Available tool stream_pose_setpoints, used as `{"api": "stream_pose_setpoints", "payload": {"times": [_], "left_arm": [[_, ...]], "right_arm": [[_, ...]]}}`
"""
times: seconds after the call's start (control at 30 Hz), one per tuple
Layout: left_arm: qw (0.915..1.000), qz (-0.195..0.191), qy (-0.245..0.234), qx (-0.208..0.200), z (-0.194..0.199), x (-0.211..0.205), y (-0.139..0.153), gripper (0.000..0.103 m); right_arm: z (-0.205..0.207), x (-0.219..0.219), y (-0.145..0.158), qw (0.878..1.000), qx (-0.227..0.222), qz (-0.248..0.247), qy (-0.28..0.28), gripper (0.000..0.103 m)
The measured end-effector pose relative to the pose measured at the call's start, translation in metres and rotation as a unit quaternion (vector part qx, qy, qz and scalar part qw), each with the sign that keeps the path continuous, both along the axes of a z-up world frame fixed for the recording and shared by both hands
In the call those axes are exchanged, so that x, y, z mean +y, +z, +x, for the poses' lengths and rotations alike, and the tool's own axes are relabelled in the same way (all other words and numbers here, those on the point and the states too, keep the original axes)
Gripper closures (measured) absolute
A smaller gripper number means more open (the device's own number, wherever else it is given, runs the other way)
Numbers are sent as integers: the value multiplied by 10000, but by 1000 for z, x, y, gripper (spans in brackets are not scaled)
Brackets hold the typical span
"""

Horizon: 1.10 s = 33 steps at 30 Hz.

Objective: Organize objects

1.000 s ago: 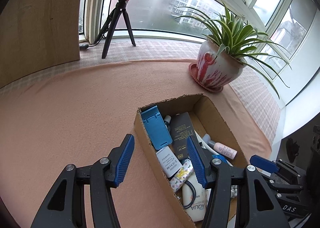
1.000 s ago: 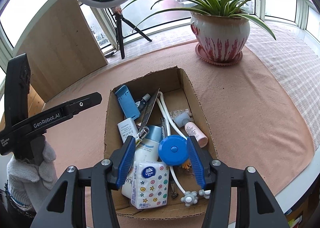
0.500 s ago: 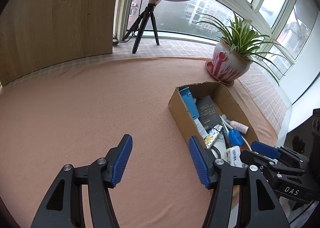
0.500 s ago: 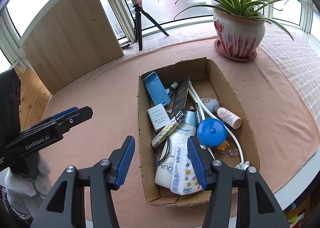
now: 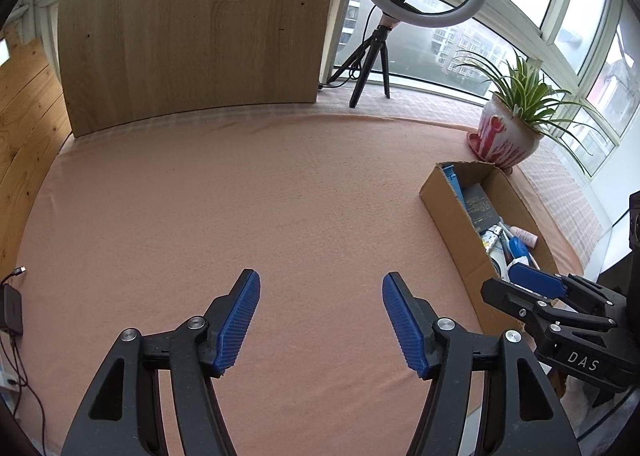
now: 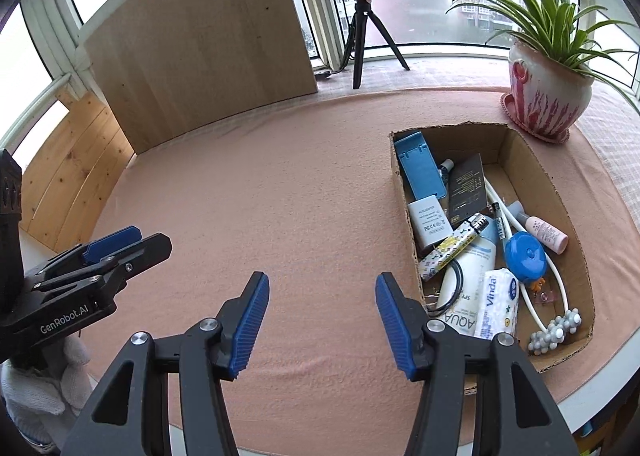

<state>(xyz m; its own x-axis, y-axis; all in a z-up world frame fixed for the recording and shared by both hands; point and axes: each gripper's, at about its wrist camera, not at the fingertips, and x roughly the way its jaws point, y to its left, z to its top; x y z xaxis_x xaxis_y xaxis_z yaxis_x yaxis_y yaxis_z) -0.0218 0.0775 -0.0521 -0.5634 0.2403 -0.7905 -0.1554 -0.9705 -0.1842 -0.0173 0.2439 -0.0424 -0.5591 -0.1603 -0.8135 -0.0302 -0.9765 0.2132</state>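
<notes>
Both grippers, left gripper (image 5: 320,322) just widened, right gripper (image 6: 320,320), hang released, cardboard box (image 6: 532,160) off right.

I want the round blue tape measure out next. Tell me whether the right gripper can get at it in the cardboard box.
Probably yes. The right gripper is open and empty; the round blue tape measure lies uncovered on top in the open cardboard box, off to its right.
</notes>
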Motion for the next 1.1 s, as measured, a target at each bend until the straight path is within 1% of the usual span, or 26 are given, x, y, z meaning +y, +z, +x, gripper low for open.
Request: {"api": "stream_pose_setpoints", "payload": {"times": [0.23, 0.47, 0.6, 0.73, 0.93, 1.1], "left_arm": [[9991, -104, 393, -151, 19, -41, -11, 27], [9973, -188, 678, -221, 35, -67, -16, 25], [9965, -226, 771, -210, 37, -74, -15, 23], [9960, -240, 841, -198, 36, -79, -12, 19], [9956, -284, 869, -184, 38, -82, -10, 19], [9958, -320, 832, -210, 38, -83, -11, 18]], "right_arm": [[0, -36, -5, 9996, 50, 134, 248, 49], [2, -62, -9, 9988, 117, 272, 397, 47], [3, -74, -8, 9979, 196, 376, 495, 47], [4, -84, -6, 9974, 264, 365, 566, 45], [4, -94, -3, 9970, 363, 392, 560, 42], [3, -97, -4, 9973, 363, 433, 471, 42]]}}
